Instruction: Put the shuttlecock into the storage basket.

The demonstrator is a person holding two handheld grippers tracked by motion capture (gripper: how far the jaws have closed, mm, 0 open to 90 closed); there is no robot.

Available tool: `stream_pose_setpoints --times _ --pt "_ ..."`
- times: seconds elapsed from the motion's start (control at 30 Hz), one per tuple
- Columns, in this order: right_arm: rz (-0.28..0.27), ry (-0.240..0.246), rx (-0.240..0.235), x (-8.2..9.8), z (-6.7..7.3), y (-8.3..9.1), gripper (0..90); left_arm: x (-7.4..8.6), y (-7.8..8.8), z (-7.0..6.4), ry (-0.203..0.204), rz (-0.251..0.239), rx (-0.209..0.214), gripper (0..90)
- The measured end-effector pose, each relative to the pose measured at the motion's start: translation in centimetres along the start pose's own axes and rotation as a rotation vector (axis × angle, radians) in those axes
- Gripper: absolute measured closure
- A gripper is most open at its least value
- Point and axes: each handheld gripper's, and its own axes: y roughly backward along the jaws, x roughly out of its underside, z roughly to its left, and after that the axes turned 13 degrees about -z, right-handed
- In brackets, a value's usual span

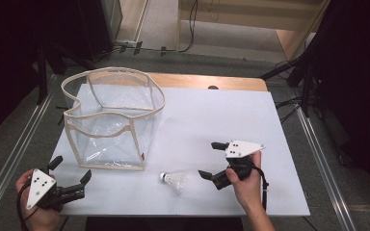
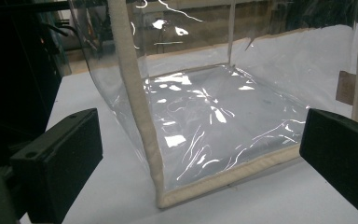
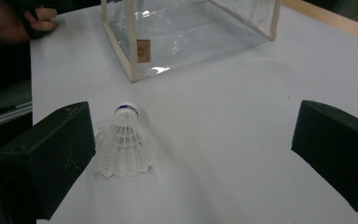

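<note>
A white shuttlecock (image 1: 174, 180) (image 3: 123, 143) lies on its side on the white table (image 1: 212, 120), cork end toward the bag. A clear plastic bag with cream trim (image 1: 111, 120) (image 2: 205, 112) (image 3: 186, 28) stands open-topped at the table's left. My right gripper (image 1: 212, 160) (image 3: 189, 154) is open just right of the shuttlecock, which sits near its left jaw. At the table's front left corner my left gripper (image 1: 70, 170) (image 2: 200, 158) is open, its jaws pointing at the bag's near corner with nothing between them.
A wooden strip (image 1: 207, 82) runs along the table's far edge. Metal rails (image 1: 318, 159) flank the table, and dark stands and cables (image 1: 298, 72) sit on the floor beyond. Bare table lies between the bag and the right edge.
</note>
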Motion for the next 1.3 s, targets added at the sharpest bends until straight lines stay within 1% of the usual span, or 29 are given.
stream_pose_setpoints --times 0.03,0.13,0.17,0.2,0.23,0.27,0.3,0.33,0.47,0.6,0.67,0.7,0.73,0.77,0.8,0.83,0.9,0.93,0.97,1.0,1.03,1.07,1.1,1.13,1.17,1.2,1.23,1.27,1.3 --pt "0.000 0.000 0.000 0.0 0.0 0.0 0.0 0.0 0.0 0.0 0.000 0.000 0.000 0.0" --pt "0.033 0.005 -0.012 0.2 0.2 -0.9 0.0 0.0 0.0 0.0 -0.001 -0.002 0.000 0.0" --pt "0.033 0.005 -0.012 0.2 0.2 -0.9 0.0 0.0 0.0 0.0 -0.001 -0.002 0.000 0.0" --pt "0.068 0.017 -0.019 0.4 0.4 -1.4 0.0 0.0 0.0 0.0 -0.004 -0.001 0.002 0.0" --pt "0.080 0.021 -0.024 0.5 0.5 -1.6 0.0 0.0 0.0 0.0 -0.004 -0.001 0.002 0.0" --pt "0.080 0.021 -0.024 0.5 0.5 -1.6 0.0 0.0 0.0 0.0 -0.004 -0.001 0.002 0.0" --pt "0.117 0.043 -0.024 0.6 0.8 -2.0 0.0 0.0 0.0 0.0 -0.004 -0.001 0.003 0.0" --pt "0.121 0.045 -0.032 0.7 0.9 -2.2 0.0 0.0 0.0 0.0 -0.003 -0.001 0.003 0.0" --pt "0.146 0.027 -0.057 1.3 1.0 -2.9 0.0 0.0 0.0 0.0 -0.002 -0.002 0.005 0.0" --pt "0.167 0.025 -0.062 1.5 1.2 -3.3 0.0 0.0 -0.1 0.0 0.005 -0.005 0.006 0.0" --pt "0.192 0.023 -0.072 1.9 1.3 -3.7 0.0 0.0 -0.1 0.0 0.005 -0.004 0.007 0.0" --pt "0.192 0.023 -0.072 1.9 1.3 -3.7 0.0 0.0 -0.1 0.0 0.005 -0.004 0.007 0.0" --pt "0.197 0.022 -0.079 2.0 1.3 -3.8 0.0 0.0 -0.1 0.1 0.005 -0.003 0.007 0.0" --pt "0.215 0.022 -0.092 2.2 1.4 -4.2 0.0 0.0 -0.1 0.0 0.004 -0.003 0.008 0.0" --pt "0.215 0.022 -0.092 2.2 1.4 -4.2 0.0 0.0 -0.1 0.0 0.004 -0.003 0.008 0.0" --pt "0.231 0.022 -0.098 2.4 1.6 -4.5 0.0 0.0 -0.1 0.1 0.004 -0.003 0.010 0.0" --pt "0.243 0.016 -0.101 2.6 1.7 -4.7 0.0 0.0 -0.1 0.1 0.005 -0.004 0.009 0.0" --pt "0.240 0.017 -0.110 2.6 1.7 -4.9 5.2 0.0 -0.1 0.1 0.006 -0.004 0.010 0.0" --pt "0.239 0.006 -0.100 2.7 1.7 -4.8 14.5 0.0 -0.1 0.1 0.006 -0.004 0.011 0.0" --pt "0.237 0.000 -0.088 2.7 1.6 -4.9 15.5 0.0 -0.1 0.1 0.007 -0.005 0.012 0.0" --pt "0.241 -0.007 -0.088 2.8 1.6 -4.9 15.5 0.0 -0.1 0.1 0.007 -0.004 0.012 0.0" --pt "0.241 -0.011 -0.098 2.8 1.6 -5.0 15.5 0.0 -0.1 0.1 0.007 -0.004 0.012 0.0" --pt "0.241 -0.011 -0.098 2.8 1.6 -5.0 15.5 0.0 -0.1 0.1 0.007 -0.004 0.012 0.0" --pt "0.253 -0.010 -0.109 3.0 1.6 -5.3 17.2 0.0 -0.1 0.1 0.007 -0.004 0.012 0.0" --pt "0.260 -0.009 -0.109 3.1 1.6 -5.4 19.1 0.0 -0.1 0.1 0.007 -0.004 0.011 0.0" --pt "0.260 -0.009 -0.109 3.1 1.6 -5.4 19.1 0.0 -0.1 0.1 0.007 -0.004 0.011 0.0" --pt "0.262 -0.005 -0.113 3.2 1.8 -5.8 22.7 0.0 -0.1 0.1 0.005 -0.003 0.011 0.0" --pt "0.268 -0.009 -0.110 3.2 1.9 -5.9 23.4 0.0 -0.1 0.1 0.004 -0.003 0.011 0.0" --pt "0.266 0.001 -0.103 3.3 1.9 -6.1 24.0 0.0 -0.1 0.1 0.004 -0.003 0.011 0.0"
